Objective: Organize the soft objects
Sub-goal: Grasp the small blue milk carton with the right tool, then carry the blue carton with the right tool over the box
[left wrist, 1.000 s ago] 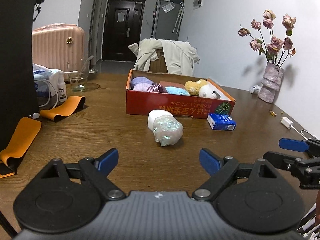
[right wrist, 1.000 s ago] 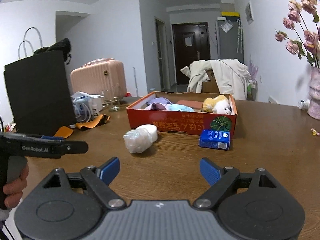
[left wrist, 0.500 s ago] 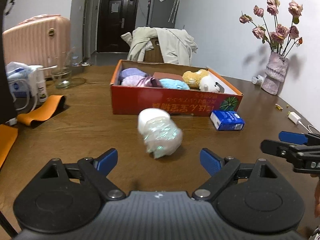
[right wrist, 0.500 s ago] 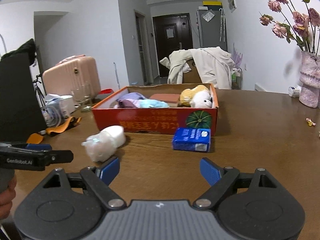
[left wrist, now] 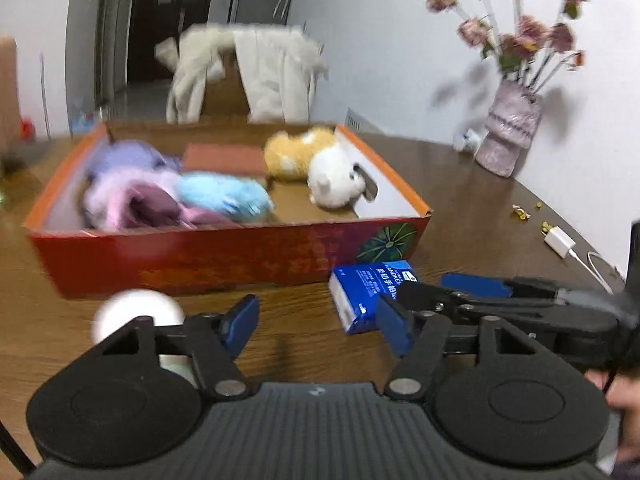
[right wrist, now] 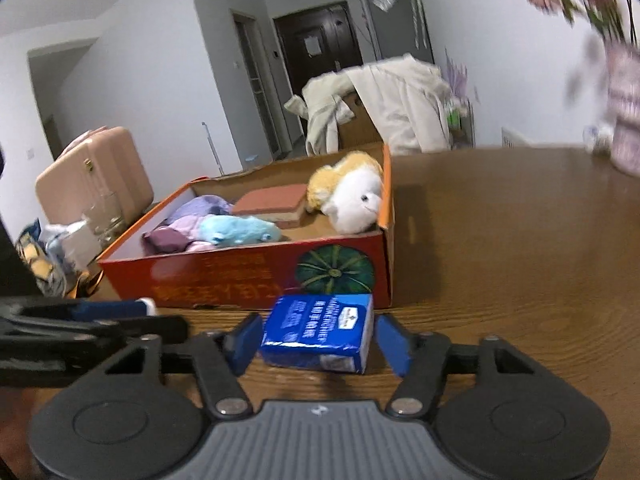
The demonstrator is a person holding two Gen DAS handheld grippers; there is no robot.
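The tissue pack [right wrist: 318,330] lies on the table just before the box [right wrist: 256,280], between the closing right gripper [right wrist: 316,342] jaws, not yet pinched. The white roll [left wrist: 136,314] also remains outside; left gripper [left wrist: 318,330] closing on nothing. Plush toys [left wrist: 316,168] are boxed.

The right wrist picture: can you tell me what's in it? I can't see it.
The right claw is closing around a blue tissue pack lying on a brown table, its pads not yet touching. Just behind the pack sits an orange box holding plush toys, including a white and yellow one. The left claw pokes in from the left.
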